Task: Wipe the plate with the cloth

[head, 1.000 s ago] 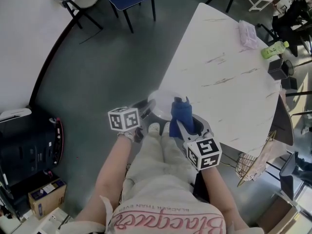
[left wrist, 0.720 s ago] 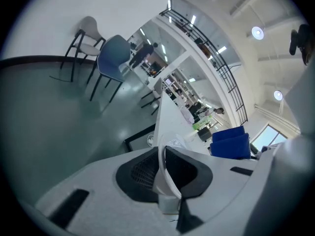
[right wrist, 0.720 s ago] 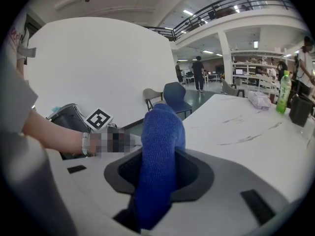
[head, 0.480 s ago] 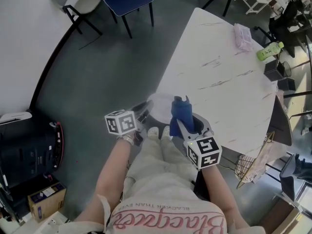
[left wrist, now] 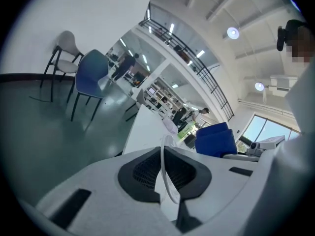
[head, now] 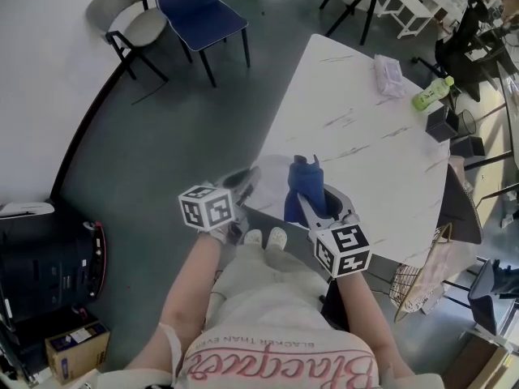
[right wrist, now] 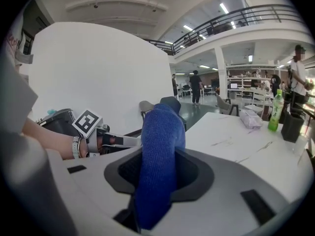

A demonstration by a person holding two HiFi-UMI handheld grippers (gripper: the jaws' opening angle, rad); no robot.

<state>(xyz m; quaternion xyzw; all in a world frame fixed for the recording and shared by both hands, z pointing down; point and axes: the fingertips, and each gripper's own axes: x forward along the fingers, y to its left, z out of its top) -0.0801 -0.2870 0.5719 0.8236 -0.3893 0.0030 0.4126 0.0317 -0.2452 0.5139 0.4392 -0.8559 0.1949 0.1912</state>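
A thin clear plate (head: pixel 272 186) hangs in front of the person's knees, just off the table's near corner. My left gripper (head: pixel 250 181) is shut on its rim; in the left gripper view the plate's edge (left wrist: pixel 162 156) runs edge-on between the closed pads of the left gripper (left wrist: pixel 165 177). A blue cloth (head: pixel 303 183) stands up from my right gripper (head: pixel 306 204), which is shut on it just right of the plate. In the right gripper view the cloth (right wrist: pixel 160 132) fills the gap of the right gripper (right wrist: pixel 157 181), with the left gripper (right wrist: pixel 120 140) to its left.
A white marbled table (head: pixel 365 136) stretches ahead, carrying a tissue pack (head: pixel 388 73), a green bottle (head: pixel 430 96) and a black container (head: pixel 443 123). A blue chair (head: pixel 199 10) and a grey chair (head: pixel 134 23) stand beyond. A wire basket (head: pixel 422 274) sits at the right.
Both grippers have risen, away from the person's lap. The plate has come up with the left gripper and the cloth with the right.
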